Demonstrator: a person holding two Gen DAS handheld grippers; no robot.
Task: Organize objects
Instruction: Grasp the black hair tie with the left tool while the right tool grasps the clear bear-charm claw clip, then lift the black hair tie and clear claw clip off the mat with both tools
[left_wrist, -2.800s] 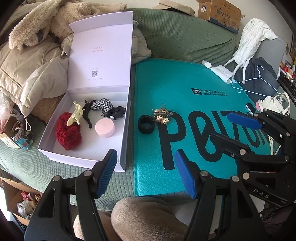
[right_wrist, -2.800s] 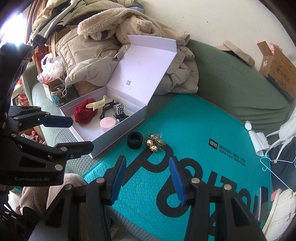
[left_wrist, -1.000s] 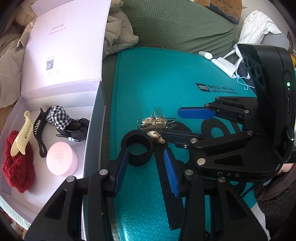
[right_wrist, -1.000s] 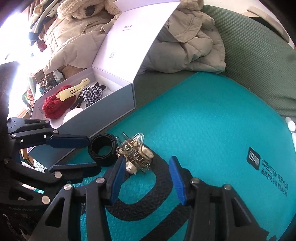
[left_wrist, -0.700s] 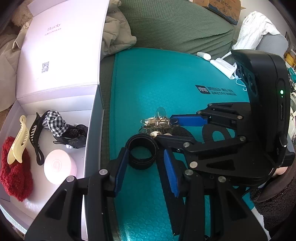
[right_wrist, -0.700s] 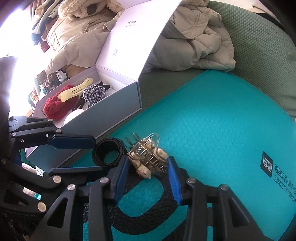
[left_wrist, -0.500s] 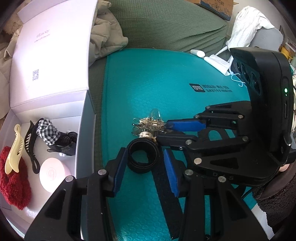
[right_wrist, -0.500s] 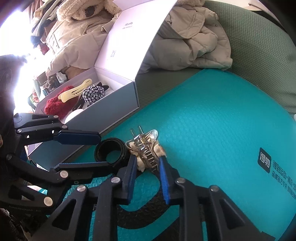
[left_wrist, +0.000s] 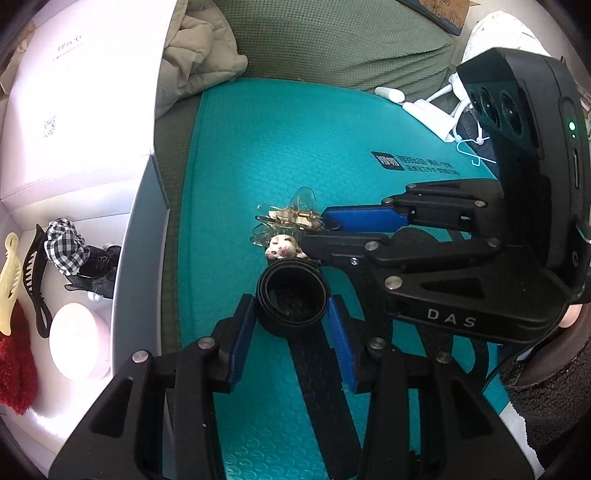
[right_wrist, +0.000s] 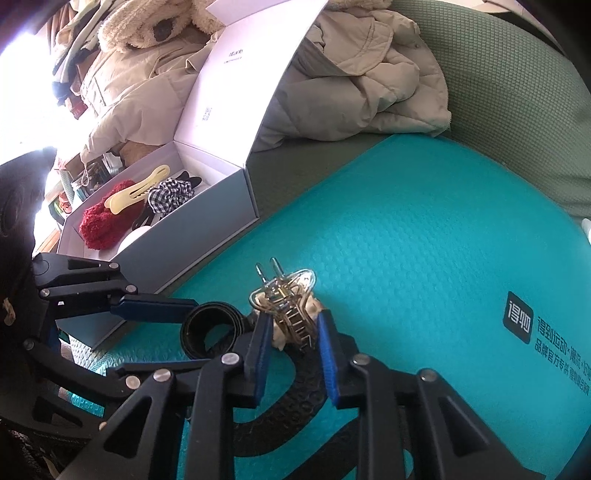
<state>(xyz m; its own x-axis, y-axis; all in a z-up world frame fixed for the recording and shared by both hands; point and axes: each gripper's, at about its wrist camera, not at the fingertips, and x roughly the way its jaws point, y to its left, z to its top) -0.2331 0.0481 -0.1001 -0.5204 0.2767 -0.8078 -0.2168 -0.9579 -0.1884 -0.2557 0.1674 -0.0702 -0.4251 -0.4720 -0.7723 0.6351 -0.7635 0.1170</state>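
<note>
Near the teal mat's (right_wrist: 424, 229) box-side edge, right hand-held gripper (right_wrist: 291, 334) is clamped on the gold hair claw (right_wrist: 286, 306), left hand-held gripper (left_wrist: 291, 314) pinches the black band (left_wrist: 291, 299); lift both straight up, then clear the white box (right_wrist: 207, 236) wall.

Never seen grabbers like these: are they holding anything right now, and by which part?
Yes. The left gripper clamps the black ring across its outer sides; the right gripper pinches the gold hair claw across its toothed end.

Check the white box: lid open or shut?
Open. The white box has its lid standing up behind it, leaving the red scrunchie and clips inside exposed.
</note>
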